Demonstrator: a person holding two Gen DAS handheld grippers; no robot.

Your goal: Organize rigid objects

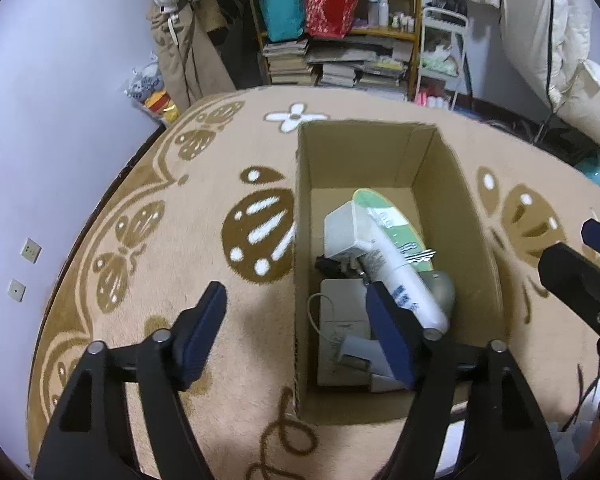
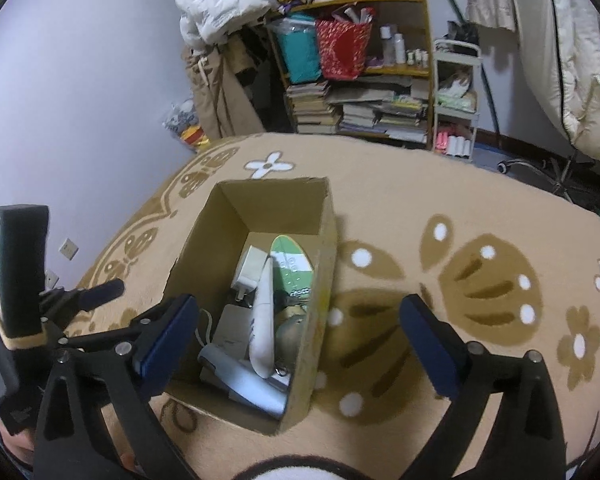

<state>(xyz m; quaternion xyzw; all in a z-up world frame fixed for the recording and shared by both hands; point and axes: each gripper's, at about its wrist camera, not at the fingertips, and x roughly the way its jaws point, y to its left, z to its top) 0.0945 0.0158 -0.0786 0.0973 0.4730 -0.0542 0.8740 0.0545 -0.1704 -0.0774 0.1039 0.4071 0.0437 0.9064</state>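
A: Where's everything?

B: In the box (image 1: 452,184) on the rug (image 1: 228,160): tube (image 1: 404,280), charger (image 1: 346,232), the rest. My left claw (image 1: 296,336) and right claw (image 2: 296,340) both gape, holding nothing.

A: Why hover?

B: I'd guess to stay clear of the 2 walls.

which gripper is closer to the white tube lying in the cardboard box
Left. The left gripper hangs open over the box's left wall, one finger just beside the white tube. The right gripper straddles the cardboard box, open, farther from the tube.
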